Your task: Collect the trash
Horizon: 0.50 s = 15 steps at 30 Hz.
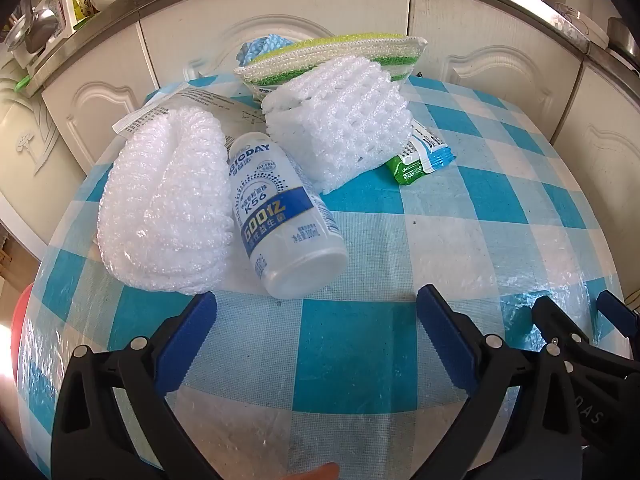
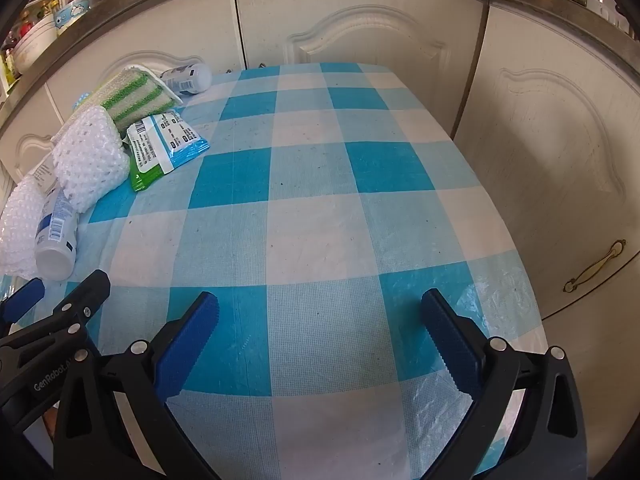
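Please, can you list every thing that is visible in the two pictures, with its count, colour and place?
bottle: one, white with blue label, lying near the table's front, touching the left foam net
second bottle: one, white, lying at the far edge behind the pouch
foam net: two, white, one left of the bottle, other behind it
wrapper: one, blue and green, beside the rear foam net
knitted pouch: one, green and white striped, far edge
tablecloth: one, blue and white checks
cabinet doors: cream, behind the table
left tool: open, empty
right tool: open, empty
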### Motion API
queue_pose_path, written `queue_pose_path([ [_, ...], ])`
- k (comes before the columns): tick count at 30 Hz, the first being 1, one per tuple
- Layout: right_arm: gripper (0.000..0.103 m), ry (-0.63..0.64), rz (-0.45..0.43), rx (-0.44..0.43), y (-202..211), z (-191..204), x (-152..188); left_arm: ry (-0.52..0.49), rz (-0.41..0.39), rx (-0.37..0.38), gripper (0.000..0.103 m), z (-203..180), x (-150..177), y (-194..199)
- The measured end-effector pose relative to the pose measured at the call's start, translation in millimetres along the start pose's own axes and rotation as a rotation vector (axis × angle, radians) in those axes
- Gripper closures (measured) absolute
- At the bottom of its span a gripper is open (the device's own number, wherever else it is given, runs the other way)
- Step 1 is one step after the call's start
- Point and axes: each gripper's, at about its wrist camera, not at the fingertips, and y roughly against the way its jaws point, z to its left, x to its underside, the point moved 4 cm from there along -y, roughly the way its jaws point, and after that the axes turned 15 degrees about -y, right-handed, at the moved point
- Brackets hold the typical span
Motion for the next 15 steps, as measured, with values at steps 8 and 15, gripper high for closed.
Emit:
queue_pose_path([
  [8, 0.004, -0.002, 0.001, -0.001, -0.6, -2.1, -0.5, -0.001, 0.000, 0.000, 0.003, 0.2, 0.2, 0.0],
  [15, 0.004, -0.002, 0.001, -0.001, -2.9, 0.2, 2.7, 0.003, 0.001, -0.003, 0.003, 0.2, 0.3, 0.1],
])
